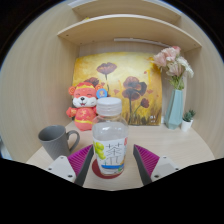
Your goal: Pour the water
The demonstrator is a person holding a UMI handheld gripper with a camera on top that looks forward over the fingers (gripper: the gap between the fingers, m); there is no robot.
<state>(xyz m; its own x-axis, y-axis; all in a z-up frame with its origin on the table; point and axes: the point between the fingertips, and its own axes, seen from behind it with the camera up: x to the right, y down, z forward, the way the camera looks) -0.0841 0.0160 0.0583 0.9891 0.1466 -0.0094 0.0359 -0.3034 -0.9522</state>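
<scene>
A clear water bottle (110, 138) with a white cap and a white and green label stands upright on a red coaster (99, 170) on the light wooden table (185, 148). It stands between the two fingers of my gripper (112, 162). The pink pads (82, 158) flank it with a narrow gap at each side, so the gripper is open. A grey mug (57, 142) stands on the table just left of the bottle, beyond the left finger, with its handle toward the bottle.
Behind the bottle sit an orange and white plush toy (86, 103) and a yellow flower painting (130, 85) against the wall. A pale blue vase of pink flowers (175, 98) and a small potted plant (187, 120) stand at the right. A wooden shelf (120, 25) hangs above.
</scene>
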